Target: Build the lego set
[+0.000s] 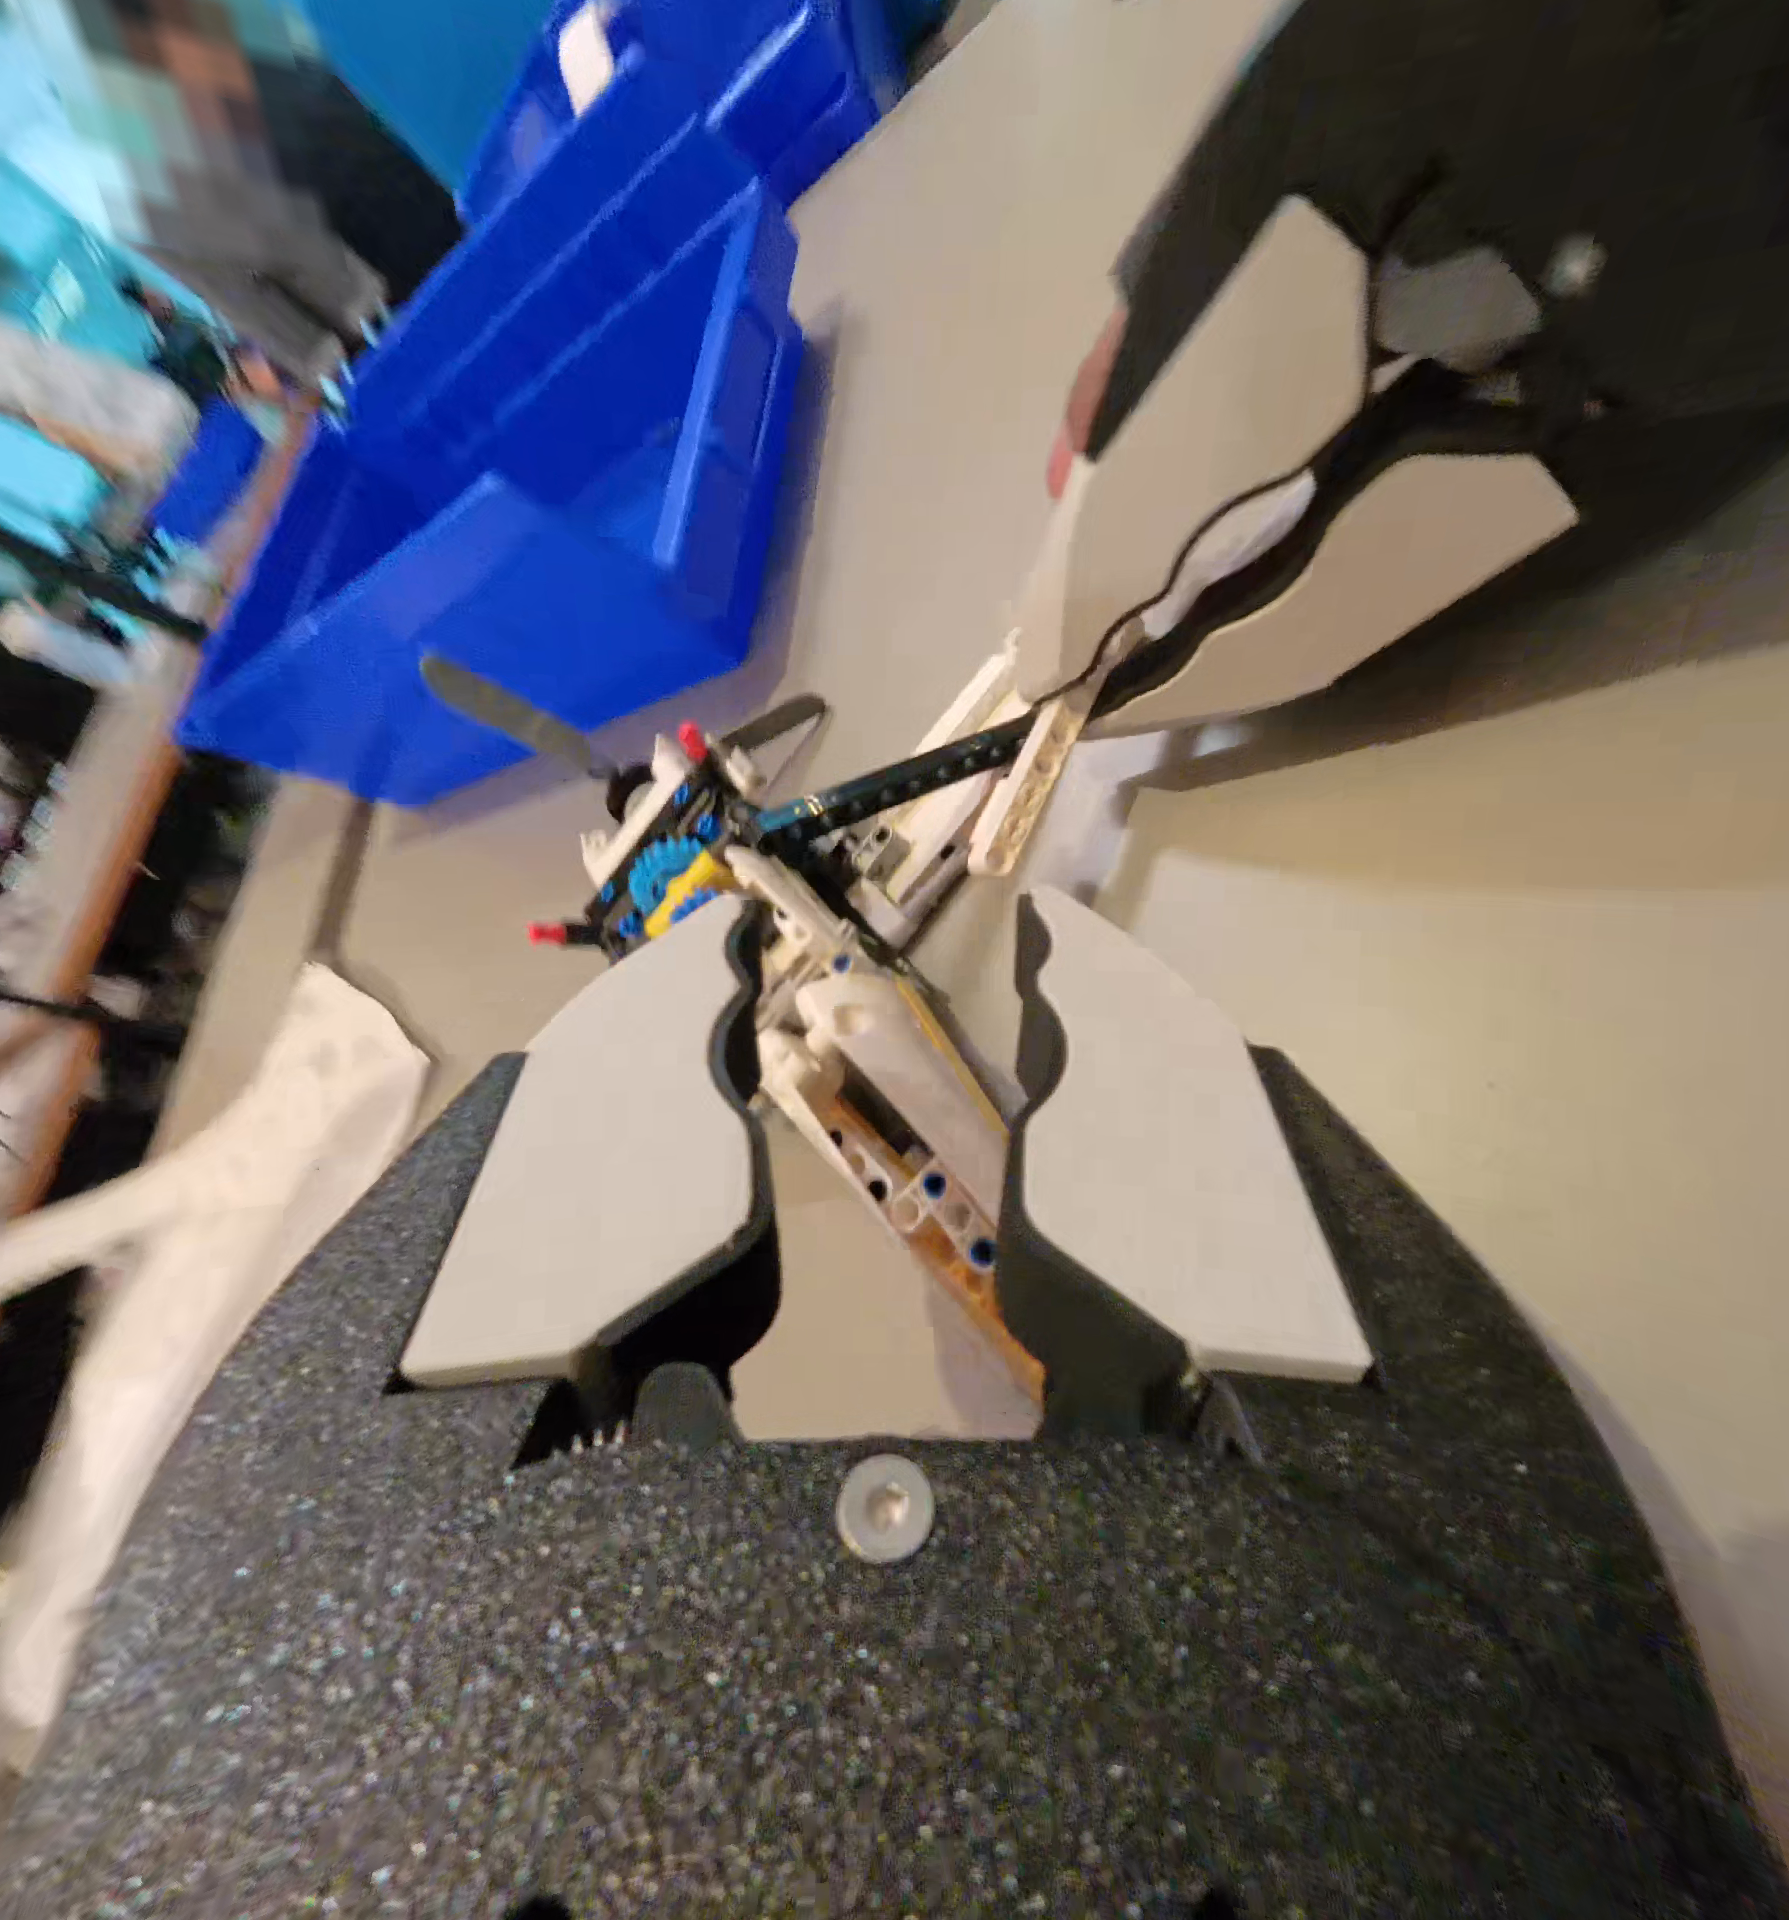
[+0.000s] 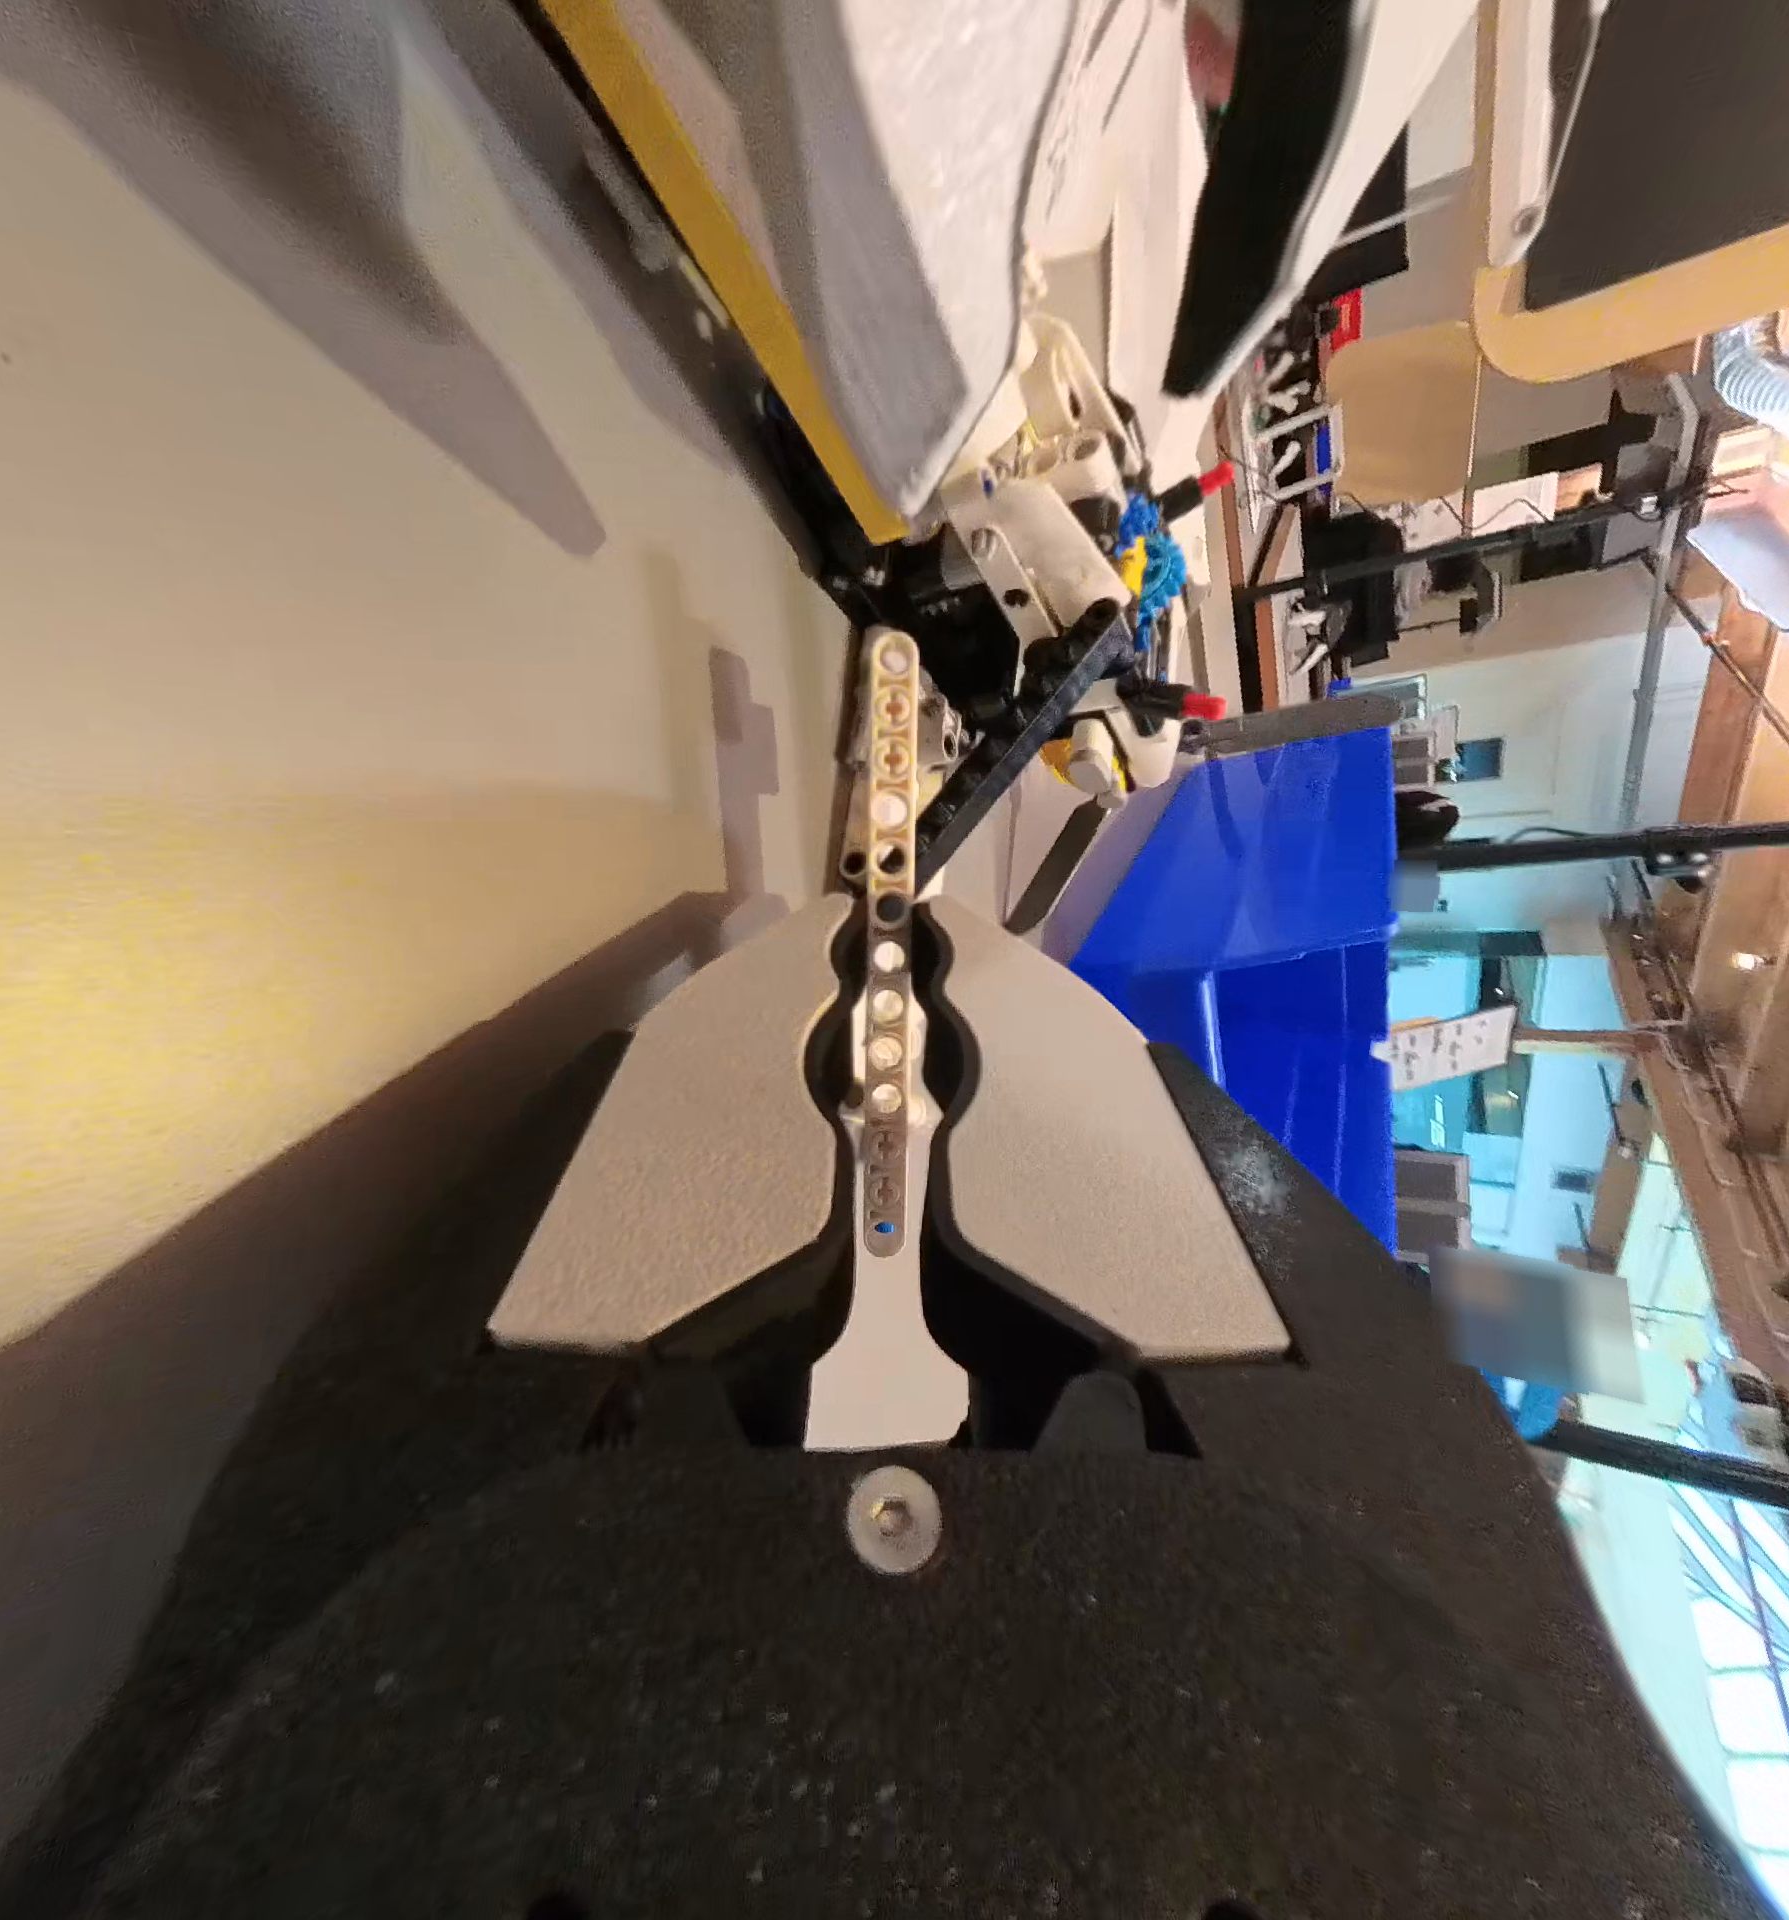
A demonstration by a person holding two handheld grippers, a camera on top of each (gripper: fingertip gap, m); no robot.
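Note:
A white brick-built toy model (image 1: pixel 859 1039) with a blue gear (image 1: pixel 656 873), red pins, grey rotor blades (image 1: pixel 495 707) and a long black beam (image 1: pixel 900 779) sits over the beige table (image 1: pixel 1492 1039). My left gripper (image 1: pixel 885 914) is open. The model's white body stands between its fingers, with a gap showing at the right fingertip (image 1: pixel 1051 935). My right gripper (image 2: pixel 890 909) is shut on a white perforated beam (image 2: pixel 890 790) that joins the model (image 2: pixel 1035 551). The right gripper also shows in the left wrist view (image 1: pixel 1285 571), at the top right. The left gripper's finger (image 2: pixel 869 312) shows beside the model in the right wrist view.
Blue plastic bins (image 1: pixel 557 468) stand just behind the model and also show in the right wrist view (image 2: pixel 1264 883). A white cloth or bag (image 1: pixel 246 1143) lies at the left by the table edge. Chairs and shelving fill the background. Spacing between my two grippers at the tips: around 7 centimeters.

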